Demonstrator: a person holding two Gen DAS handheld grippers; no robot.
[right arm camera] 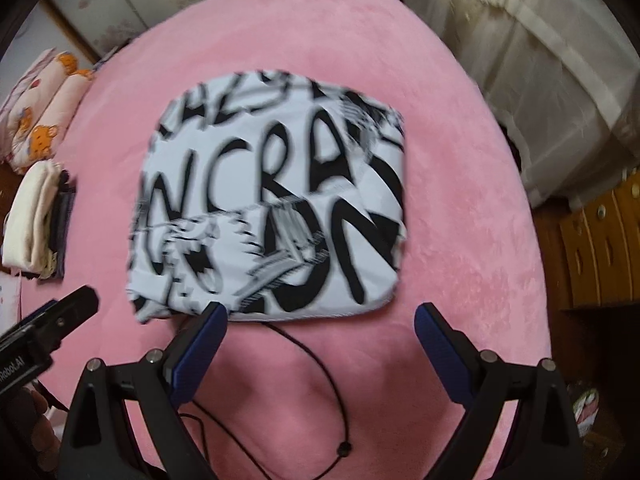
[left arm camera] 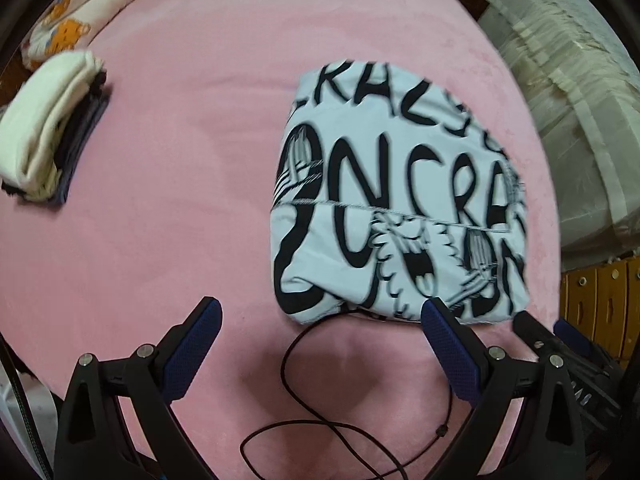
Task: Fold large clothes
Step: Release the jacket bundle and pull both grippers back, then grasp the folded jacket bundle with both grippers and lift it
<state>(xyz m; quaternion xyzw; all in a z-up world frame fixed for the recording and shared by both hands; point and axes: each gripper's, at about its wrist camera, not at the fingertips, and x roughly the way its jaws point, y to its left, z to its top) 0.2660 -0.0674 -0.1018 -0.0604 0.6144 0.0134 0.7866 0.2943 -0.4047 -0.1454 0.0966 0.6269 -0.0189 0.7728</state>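
A white garment with big black lettering (left arm camera: 396,208) (right arm camera: 272,216) lies folded into a compact rectangle on the pink bed cover (left arm camera: 180,184) (right arm camera: 460,240). My left gripper (left arm camera: 320,320) is open just in front of the garment's near edge, its right finger at the lower right corner and nothing between the fingers. My right gripper (right arm camera: 320,320) is also open, empty, at the same near edge. In the left wrist view the right gripper (left arm camera: 560,340) shows at the right; in the right wrist view the left gripper (right arm camera: 52,320) shows at the left.
A thin black cord (left arm camera: 320,412) (right arm camera: 320,364) runs out from under the garment toward me. A stack of folded clothes, cream on top (left arm camera: 48,128) (right arm camera: 36,220), sits at the bed's left edge, with a bear-print quilt (left arm camera: 84,12) (right arm camera: 40,108) behind. White curtains (left arm camera: 568,120) and wooden drawers (right arm camera: 600,236) stand at the right.
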